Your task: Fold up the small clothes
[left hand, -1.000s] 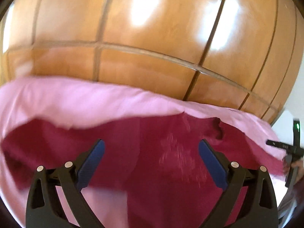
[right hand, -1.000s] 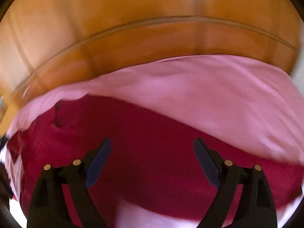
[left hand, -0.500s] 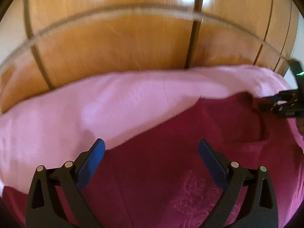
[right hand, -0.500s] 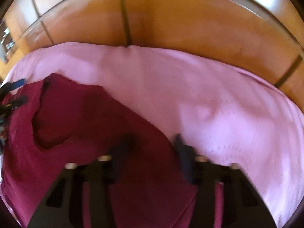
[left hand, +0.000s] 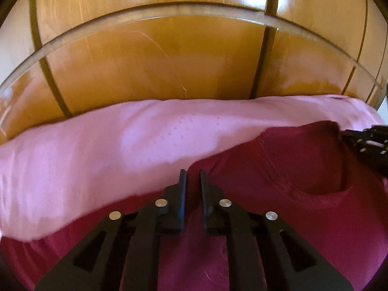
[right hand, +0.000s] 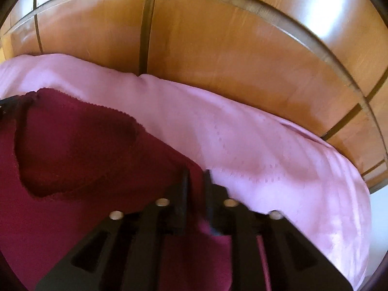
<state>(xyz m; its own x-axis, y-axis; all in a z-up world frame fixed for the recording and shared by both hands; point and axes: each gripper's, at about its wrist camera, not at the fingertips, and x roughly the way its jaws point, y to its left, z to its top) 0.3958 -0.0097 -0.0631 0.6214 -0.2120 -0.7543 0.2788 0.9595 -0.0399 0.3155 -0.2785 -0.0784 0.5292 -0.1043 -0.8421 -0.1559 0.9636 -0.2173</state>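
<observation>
A maroon top (left hand: 286,218) lies flat on a pink cloth (left hand: 121,150), with its neck opening (left hand: 315,165) facing the far side. My left gripper (left hand: 193,173) is at the garment's left shoulder edge; its jaws are closing, with maroon fabric between them. In the right wrist view the same maroon top (right hand: 72,218) fills the lower left. My right gripper (right hand: 196,173) stands at the right shoulder edge, where maroon meets the pink cloth (right hand: 266,157). Its jaws are opening, only a narrow gap apart, with a fold of maroon fabric between them. The picture there is blurred.
The pink cloth covers the near part of a glossy wooden table (left hand: 169,60) with dark inlay lines and a curved glass edge (left hand: 72,38). The right gripper's tip (left hand: 366,143) shows at the left view's right edge. A pale floor (right hand: 378,218) lies past the cloth.
Both grippers came down and forward onto the maroon top's shoulder edges. Their jaws went from wide open to a narrow gap with maroon fabric between them.
</observation>
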